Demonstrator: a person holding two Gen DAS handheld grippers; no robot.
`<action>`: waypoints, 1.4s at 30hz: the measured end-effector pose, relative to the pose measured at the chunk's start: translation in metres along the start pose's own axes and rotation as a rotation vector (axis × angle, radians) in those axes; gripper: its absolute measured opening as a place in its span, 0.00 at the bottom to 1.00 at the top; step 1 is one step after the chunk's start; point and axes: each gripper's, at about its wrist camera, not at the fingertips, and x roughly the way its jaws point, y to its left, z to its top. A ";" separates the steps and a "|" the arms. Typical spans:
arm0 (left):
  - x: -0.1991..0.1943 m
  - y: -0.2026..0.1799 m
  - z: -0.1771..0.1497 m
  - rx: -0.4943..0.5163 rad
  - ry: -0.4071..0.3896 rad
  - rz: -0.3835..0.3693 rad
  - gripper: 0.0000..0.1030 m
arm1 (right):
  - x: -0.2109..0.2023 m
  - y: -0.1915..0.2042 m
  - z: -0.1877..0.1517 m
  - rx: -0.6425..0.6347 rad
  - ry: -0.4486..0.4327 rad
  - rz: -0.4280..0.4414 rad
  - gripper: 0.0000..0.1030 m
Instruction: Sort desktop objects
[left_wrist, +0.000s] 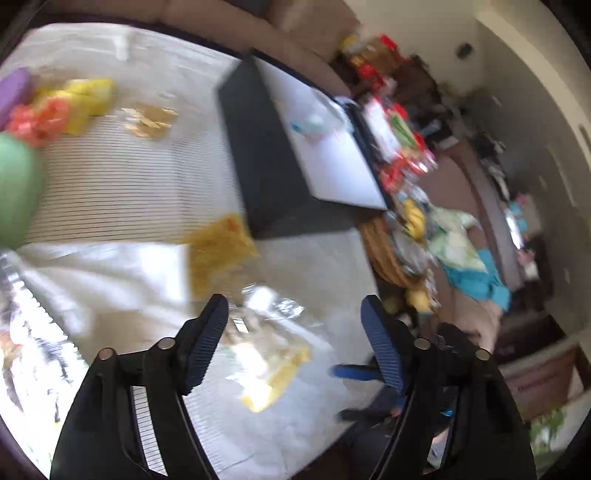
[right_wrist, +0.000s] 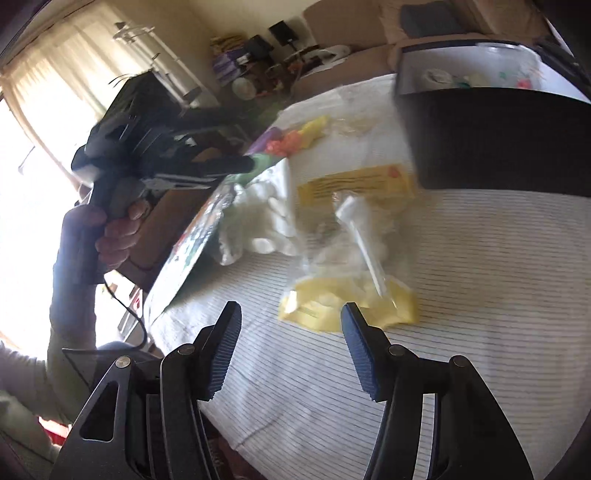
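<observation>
Now we hold both grippers with fingers released, grasping nothing. At twelve o'clock of our right gripper (right_wrist: 290, 325) lies a clear plastic bag (right_wrist: 347, 266); our left gripper (left_wrist: 295, 332) hangs above the striped cloth (left_wrist: 129, 177)

Worktop (right_wrist: 480, 258) covered with white cloth, thin dark stripes. Beige sofa (left_wrist: 236, 26) behind far edge. Curtained window (right_wrist: 55, 85) bright, overexposed. Cluttered shelf (right_wrist: 243, 62) against cream wall; contents too blurred to identify. Wicker basket (left_wrist: 384, 254) beside worktop edge, bananas (left_wrist: 413, 218) just above it. Teal cloth (left_wrist: 476, 280) and pale green patterned fabric (left_wrist: 454, 240) heaped nearby. Red packages (left_wrist: 384, 55) stacked further back.
</observation>
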 end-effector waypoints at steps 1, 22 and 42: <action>-0.004 0.009 -0.001 -0.034 -0.017 0.023 0.72 | -0.010 -0.008 -0.003 0.019 -0.014 -0.025 0.65; 0.068 0.095 -0.020 -0.321 -0.084 0.122 0.85 | 0.050 -0.089 0.041 0.139 0.114 -0.117 0.73; 0.088 0.053 -0.056 -0.219 0.043 0.125 0.90 | -0.003 -0.072 0.048 0.097 -0.086 -0.043 0.16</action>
